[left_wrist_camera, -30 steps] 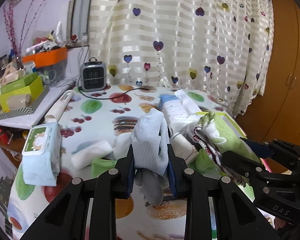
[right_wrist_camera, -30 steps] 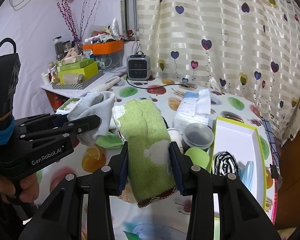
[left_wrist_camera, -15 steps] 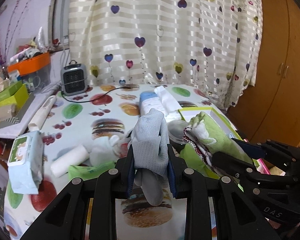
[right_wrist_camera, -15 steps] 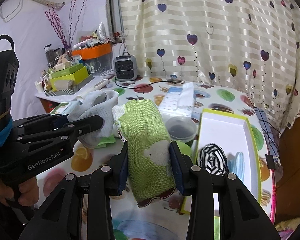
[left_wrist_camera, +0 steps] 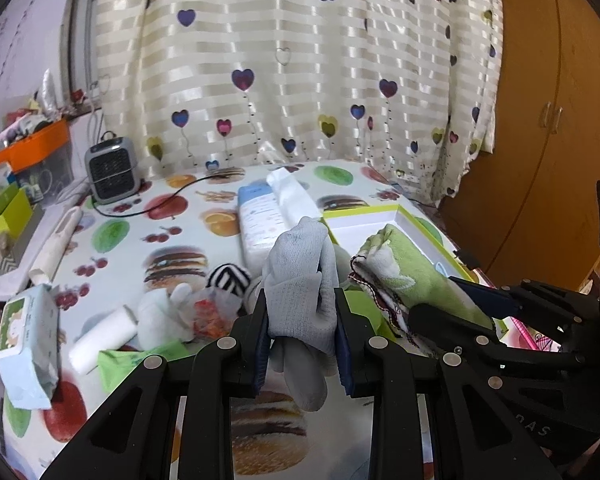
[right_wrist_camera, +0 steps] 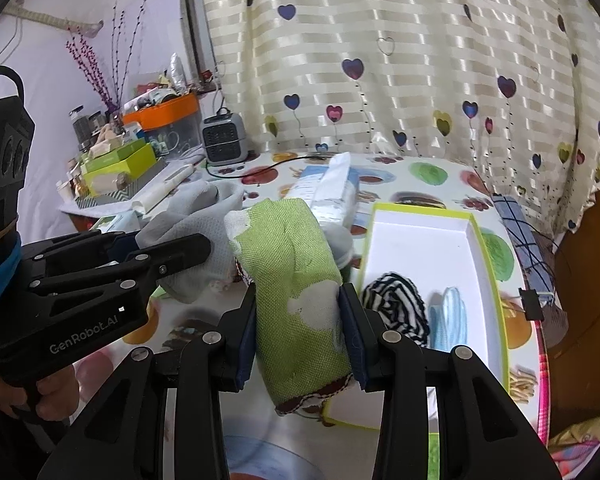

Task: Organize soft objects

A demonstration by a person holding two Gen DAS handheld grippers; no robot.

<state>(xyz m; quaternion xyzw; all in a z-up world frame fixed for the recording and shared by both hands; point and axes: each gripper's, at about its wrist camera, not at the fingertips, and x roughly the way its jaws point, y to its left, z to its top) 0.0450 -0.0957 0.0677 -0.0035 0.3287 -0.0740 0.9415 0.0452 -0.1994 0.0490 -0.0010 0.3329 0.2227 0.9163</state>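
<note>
Left gripper (left_wrist_camera: 302,344) clamped on grey sock (left_wrist_camera: 302,280). Right gripper (right_wrist_camera: 300,334) clamped on green cloth (right_wrist_camera: 296,280), held left of white tray (right_wrist_camera: 420,240) containing striped sock (right_wrist_camera: 396,306).

"GenRobot.AI" is printed in pale letters on the side of the black plastic left claw (right_wrist_camera: 168,252), as seen in the right wrist view. On the black body of the right claw (left_wrist_camera: 452,300), in the left wrist view, the letters "DAS" are seen upside down near the lower right edge. Print is carried by the tall white and blue tissue pack (left_wrist_camera: 260,224) and the wet-wipe pack with the green label (left_wrist_camera: 24,332), but it is too small to be read.
</note>
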